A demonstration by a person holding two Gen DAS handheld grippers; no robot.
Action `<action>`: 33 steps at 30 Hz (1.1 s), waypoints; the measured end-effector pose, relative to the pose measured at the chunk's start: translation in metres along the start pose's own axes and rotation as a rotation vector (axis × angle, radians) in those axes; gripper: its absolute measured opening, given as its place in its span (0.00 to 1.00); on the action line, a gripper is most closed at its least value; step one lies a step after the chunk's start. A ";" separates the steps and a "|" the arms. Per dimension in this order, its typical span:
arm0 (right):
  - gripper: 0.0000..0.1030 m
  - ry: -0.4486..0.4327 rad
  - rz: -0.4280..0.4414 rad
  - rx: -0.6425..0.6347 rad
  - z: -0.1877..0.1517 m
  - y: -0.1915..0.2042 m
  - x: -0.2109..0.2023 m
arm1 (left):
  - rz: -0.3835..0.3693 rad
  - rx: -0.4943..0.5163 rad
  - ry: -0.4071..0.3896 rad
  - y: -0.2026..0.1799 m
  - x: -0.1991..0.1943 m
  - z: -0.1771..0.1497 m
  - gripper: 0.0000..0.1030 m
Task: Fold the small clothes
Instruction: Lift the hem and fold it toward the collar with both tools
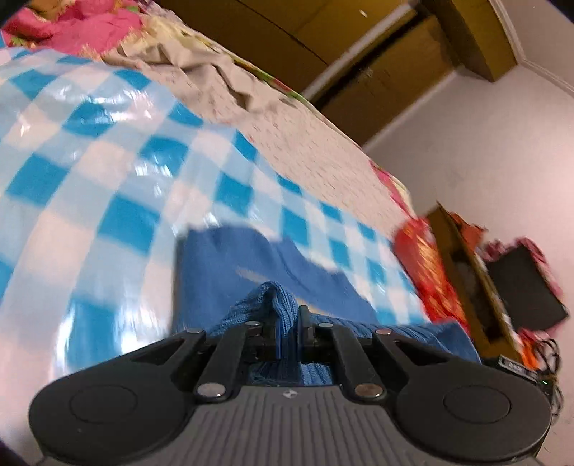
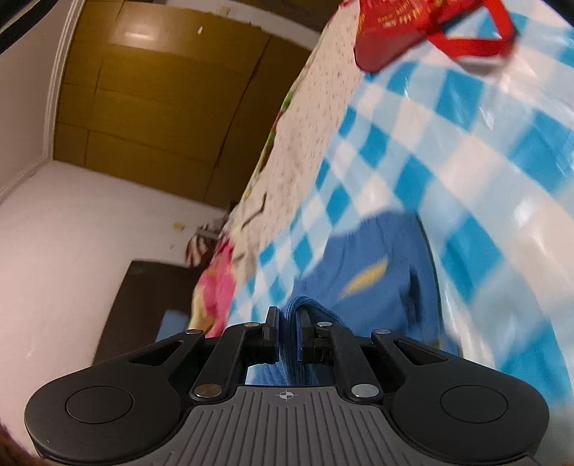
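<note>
A small blue knitted garment [image 1: 229, 272] lies on a blue-and-white checked plastic sheet [image 1: 107, 150] that covers a bed. My left gripper [image 1: 288, 322] is shut on a bunched ribbed edge of the garment. In the right wrist view the same blue garment [image 2: 380, 265] shows a yellow mark on its front. My right gripper [image 2: 287, 321] is shut on another ribbed edge of it. Both views are blurred by motion.
A beige cloth [image 1: 201, 79] and pink floral bedding [image 1: 71, 25] lie at the far side of the bed. A red bag [image 2: 405, 32] sits on the checked sheet [image 2: 466, 136]. A brown wardrobe [image 2: 158, 100], white walls and a dark box [image 1: 527, 286] surround the bed.
</note>
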State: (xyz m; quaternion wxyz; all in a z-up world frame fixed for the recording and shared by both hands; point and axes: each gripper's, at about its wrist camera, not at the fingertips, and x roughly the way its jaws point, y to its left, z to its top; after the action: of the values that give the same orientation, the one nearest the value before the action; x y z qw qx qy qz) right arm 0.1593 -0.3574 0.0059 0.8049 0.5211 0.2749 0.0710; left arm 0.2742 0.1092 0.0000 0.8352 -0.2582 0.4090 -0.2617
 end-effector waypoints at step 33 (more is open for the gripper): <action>0.30 0.028 -0.345 -0.329 -0.037 -0.010 0.023 | 0.423 0.196 -0.068 0.001 0.034 -0.045 0.51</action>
State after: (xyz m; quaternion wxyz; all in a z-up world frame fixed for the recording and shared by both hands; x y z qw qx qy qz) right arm 0.1581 -0.3231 -0.0225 0.8753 0.3272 0.3556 -0.0168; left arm 0.2554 0.0779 -0.0431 0.9059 -0.0931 0.3982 -0.1105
